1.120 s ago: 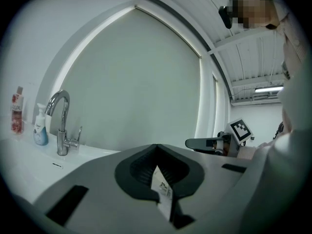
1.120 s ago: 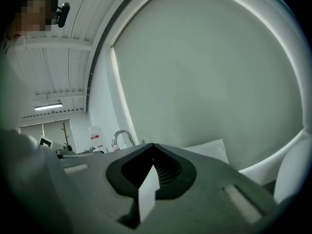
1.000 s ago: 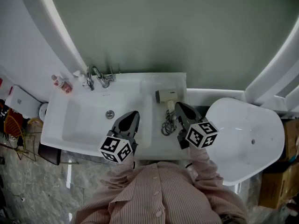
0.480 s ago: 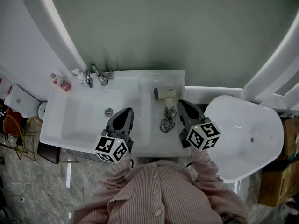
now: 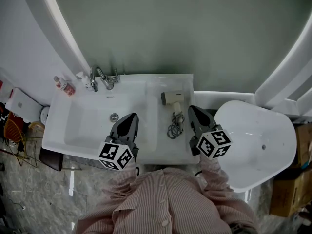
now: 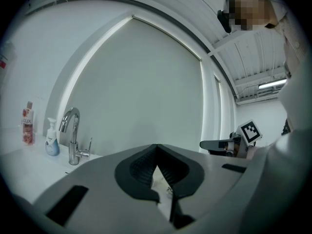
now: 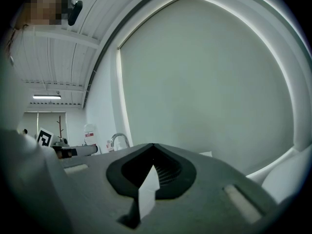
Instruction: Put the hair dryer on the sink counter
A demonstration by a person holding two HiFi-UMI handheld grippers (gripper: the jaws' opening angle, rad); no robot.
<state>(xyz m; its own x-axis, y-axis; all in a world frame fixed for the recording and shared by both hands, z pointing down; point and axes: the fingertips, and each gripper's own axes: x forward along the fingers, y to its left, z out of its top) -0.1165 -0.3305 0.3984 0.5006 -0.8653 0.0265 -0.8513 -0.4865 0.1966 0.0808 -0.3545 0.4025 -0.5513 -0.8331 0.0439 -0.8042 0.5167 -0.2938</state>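
The cream hair dryer (image 5: pixel 171 98) lies on the white sink counter (image 5: pixel 163 152), nozzle to the left, its dark cord (image 5: pixel 174 126) coiled in front of it. My right gripper (image 5: pixel 191 109) hovers just right of the cord, shut and holding nothing; its tips also meet in the right gripper view (image 7: pixel 153 149). My left gripper (image 5: pixel 132 116) hangs over the basin's right edge, left of the cord, shut and empty as well (image 6: pixel 156 147). Neither gripper touches the dryer.
The sink basin (image 5: pixel 87 130) fills the counter's left, with a chrome faucet (image 5: pixel 97 77) and small bottles (image 5: pixel 63 86) at the back. A white rounded tub (image 5: pixel 258 145) stands to the right, a cardboard box (image 5: pixel 297 189) beyond it. A wire rack (image 5: pixel 14 133) sits at far left.
The right gripper has drawn a little to the right, away from the dryer's handle and cord. The left gripper has shifted slightly left. The dryer has stayed put.
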